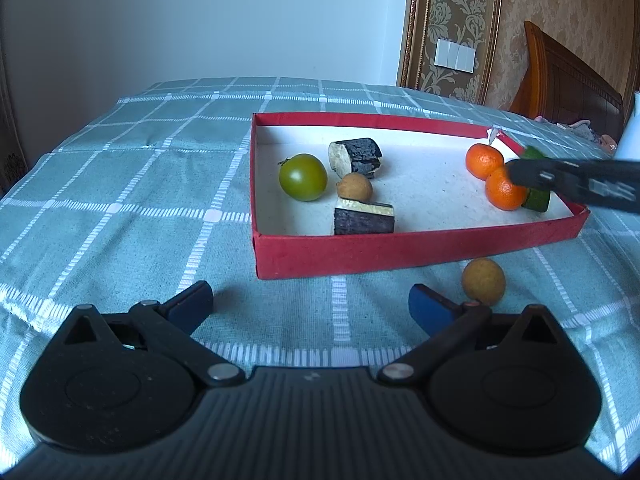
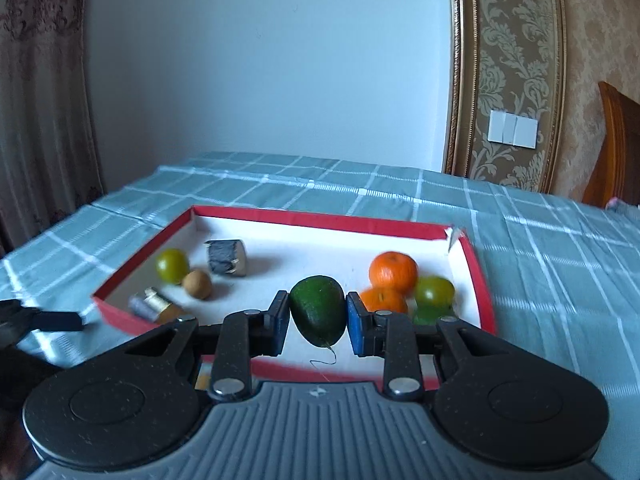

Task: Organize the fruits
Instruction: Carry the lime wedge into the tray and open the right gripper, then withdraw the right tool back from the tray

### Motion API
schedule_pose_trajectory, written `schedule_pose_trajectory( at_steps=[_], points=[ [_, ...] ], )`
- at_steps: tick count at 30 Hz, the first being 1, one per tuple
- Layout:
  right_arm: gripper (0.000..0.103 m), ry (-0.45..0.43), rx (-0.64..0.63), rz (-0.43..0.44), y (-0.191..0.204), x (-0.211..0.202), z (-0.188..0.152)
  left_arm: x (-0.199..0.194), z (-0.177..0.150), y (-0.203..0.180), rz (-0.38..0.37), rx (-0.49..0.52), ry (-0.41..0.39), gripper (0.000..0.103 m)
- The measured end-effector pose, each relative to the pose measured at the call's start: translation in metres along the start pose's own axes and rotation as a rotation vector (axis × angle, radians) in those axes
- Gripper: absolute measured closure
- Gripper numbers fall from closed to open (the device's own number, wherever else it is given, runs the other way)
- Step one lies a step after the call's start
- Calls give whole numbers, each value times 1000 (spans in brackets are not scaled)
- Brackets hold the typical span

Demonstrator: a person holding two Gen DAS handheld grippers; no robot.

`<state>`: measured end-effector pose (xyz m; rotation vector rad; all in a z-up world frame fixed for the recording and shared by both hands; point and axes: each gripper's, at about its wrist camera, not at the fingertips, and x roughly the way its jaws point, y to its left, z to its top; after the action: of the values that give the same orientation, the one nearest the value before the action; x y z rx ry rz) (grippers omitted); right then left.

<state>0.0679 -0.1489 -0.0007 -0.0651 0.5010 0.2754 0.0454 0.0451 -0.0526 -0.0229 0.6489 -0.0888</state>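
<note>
A red box [image 1: 400, 254] with a white floor sits on the checked cloth. In it lie a green tomato [image 1: 303, 177], a small brown fruit [image 1: 354, 187], two dark cut log-like pieces [image 1: 355, 157] [image 1: 363, 217] and two oranges [image 1: 484, 161] [image 1: 505, 188]. My right gripper [image 2: 318, 318] is shut on a dark green avocado [image 2: 318, 314] and holds it above the box's near right part; it shows in the left wrist view [image 1: 572, 184] too. My left gripper [image 1: 310, 306] is open and empty in front of the box. A brown round fruit [image 1: 483, 281] lies on the cloth by its right finger.
In the right wrist view the box [image 2: 484, 288] also holds a green tomato [image 2: 434, 291] beside the oranges [image 2: 393, 272]. A white wall is behind the table, with a curtain [image 2: 44, 120] on the left and a wooden headboard [image 1: 568, 80] on the right.
</note>
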Motion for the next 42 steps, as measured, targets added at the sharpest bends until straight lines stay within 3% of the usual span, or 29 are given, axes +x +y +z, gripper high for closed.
schedule_pose_trajectory(
  at_steps=[6,12,29,36,42],
  points=[
    [73,65,-30,-36,3,55,14,0,0,0,0,0,0,0],
    [74,107,-40,-51,7,82,13,0,0,0,-1,-1,0,0],
    [73,106,-88,-63,20,83,9,-1,0,0,0,-1,0,0],
    [62,85,-22,-36,9,64,6,0,1,-2,8,9,4,0],
    [61,68,-9,-14,7,46,1,3,1,-8,33,39,16,0]
  ],
)
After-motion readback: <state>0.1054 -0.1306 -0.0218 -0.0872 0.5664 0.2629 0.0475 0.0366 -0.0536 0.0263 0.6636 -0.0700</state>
